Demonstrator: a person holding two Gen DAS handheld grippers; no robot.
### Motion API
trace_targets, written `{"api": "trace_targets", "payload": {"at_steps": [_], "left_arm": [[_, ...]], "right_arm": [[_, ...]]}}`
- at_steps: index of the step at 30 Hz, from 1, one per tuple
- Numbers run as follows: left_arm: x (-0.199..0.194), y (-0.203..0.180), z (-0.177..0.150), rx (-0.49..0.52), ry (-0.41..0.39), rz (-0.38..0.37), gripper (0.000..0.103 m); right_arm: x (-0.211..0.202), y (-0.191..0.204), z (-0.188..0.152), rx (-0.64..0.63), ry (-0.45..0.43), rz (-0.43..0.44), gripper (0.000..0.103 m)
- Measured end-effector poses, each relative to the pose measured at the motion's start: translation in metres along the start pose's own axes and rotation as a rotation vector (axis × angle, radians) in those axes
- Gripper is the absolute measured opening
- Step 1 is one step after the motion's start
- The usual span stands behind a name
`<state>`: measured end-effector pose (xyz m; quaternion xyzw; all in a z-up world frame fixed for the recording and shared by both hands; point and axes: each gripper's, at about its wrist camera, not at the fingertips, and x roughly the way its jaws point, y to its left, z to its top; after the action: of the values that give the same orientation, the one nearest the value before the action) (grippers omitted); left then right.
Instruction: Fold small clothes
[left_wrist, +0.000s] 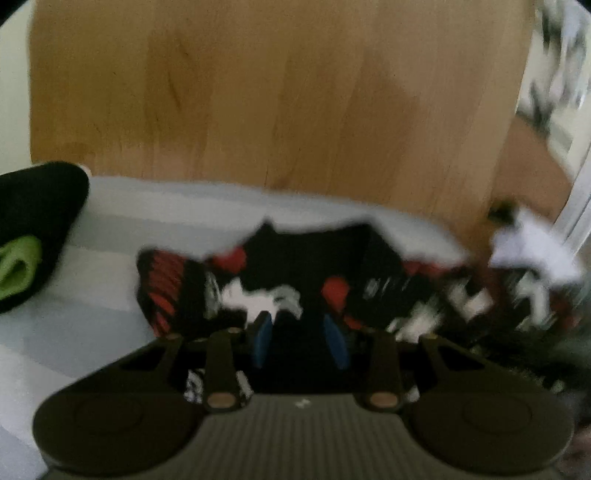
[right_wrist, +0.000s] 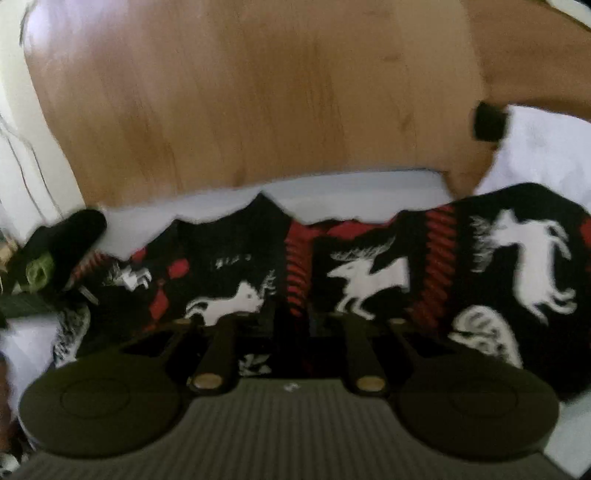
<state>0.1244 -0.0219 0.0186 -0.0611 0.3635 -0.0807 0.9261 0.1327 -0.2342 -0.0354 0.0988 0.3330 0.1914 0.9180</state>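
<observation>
White cloth (right_wrist: 369, 188) covers the table (right_wrist: 221, 110); black/red deer-print garment (right_wrist: 480, 258) is spread on it near the far edge. L gripper (left_wrist: 299, 339) & R gripper (right_wrist: 291, 325): jaws part-open over fabric, grip unclear. Pinch one layer, fold toward bare wood, avoiding black/green item (left_wrist: 33, 236).

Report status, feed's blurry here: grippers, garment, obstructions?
Left gripper and right gripper both low over the reindeer garment, grip unclear. Garment rumpled on white sheet. Black-green item lies left, apart.

A black garment (right_wrist: 369, 266) with red stripes and white deer lies beside a black-and-green sock (left_wrist: 33, 236).
</observation>
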Motion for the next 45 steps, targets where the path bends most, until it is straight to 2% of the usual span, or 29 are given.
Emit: {"api": "trace_targets", "payload": {"at_steps": [2, 5, 9, 11, 13, 16, 20, 22, 23, 25, 27, 29, 32, 34, 39, 42, 45], "left_arm": [[0.004, -0.012, -0.011, 0.12, -0.067, 0.061, 0.034], [0.001, -0.018, -0.02, 0.187, -0.112, 0.098, 0.036], [-0.002, -0.011, -0.02, 0.149, -0.122, 0.072, 0.036], [-0.001, -0.01, -0.019, 0.137, -0.122, 0.068, 0.037], [-0.002, -0.013, -0.02, 0.149, -0.125, 0.079, 0.038], [-0.001, -0.013, -0.02, 0.147, -0.126, 0.082, 0.039], [-0.002, -0.007, -0.019, 0.121, -0.127, 0.064, 0.039], [-0.002, -0.007, -0.02, 0.12, -0.127, 0.07, 0.041], [-0.002, -0.008, -0.02, 0.121, -0.127, 0.074, 0.042], [0.0, -0.006, -0.019, 0.105, -0.118, 0.083, 0.049], [-0.001, -0.001, -0.018, 0.078, -0.114, 0.064, 0.048], [-0.003, 0.003, -0.018, 0.055, -0.117, 0.045, 0.047], [-0.009, 0.011, -0.018, 0.002, -0.136, -0.011, 0.047], [-0.018, 0.024, -0.018, -0.069, -0.164, -0.082, 0.047], [-0.041, 0.065, -0.014, -0.286, -0.168, -0.194, 0.047], [-0.066, 0.089, -0.016, -0.345, -0.213, -0.199, 0.047], [-0.088, 0.112, -0.022, -0.396, -0.242, -0.186, 0.047]], "right_arm": [[-0.033, -0.028, 0.005, 0.101, -0.08, 0.042, 0.033], [-0.092, -0.088, 0.001, 0.281, -0.218, 0.01, 0.033], [-0.164, -0.192, -0.029, 0.608, -0.346, -0.16, 0.033], [-0.181, -0.231, -0.044, 0.76, -0.355, -0.243, 0.034], [-0.187, -0.261, -0.051, 0.865, -0.349, -0.285, 0.034], [-0.175, -0.284, -0.05, 0.917, -0.33, -0.3, 0.036], [-0.162, -0.3, -0.038, 0.929, -0.382, -0.317, 0.034], [-0.157, -0.305, -0.03, 0.877, -0.376, -0.36, 0.019], [-0.154, -0.308, -0.027, 0.852, -0.366, -0.387, 0.008], [-0.163, -0.315, -0.022, 0.834, -0.368, -0.403, 0.008], [-0.177, -0.303, -0.014, 0.782, -0.405, -0.389, 0.008], [-0.19, -0.272, 0.005, 0.68, -0.45, -0.341, 0.008], [-0.201, -0.219, 0.033, 0.541, -0.473, -0.207, 0.008], [-0.197, -0.176, 0.053, 0.446, -0.468, -0.114, 0.008], [-0.145, -0.053, 0.088, 0.202, -0.363, 0.097, 0.008], [-0.099, 0.023, 0.093, 0.11, -0.272, 0.247, 0.008], [-0.055, 0.087, 0.086, 0.071, -0.186, 0.37, 0.008]]}}
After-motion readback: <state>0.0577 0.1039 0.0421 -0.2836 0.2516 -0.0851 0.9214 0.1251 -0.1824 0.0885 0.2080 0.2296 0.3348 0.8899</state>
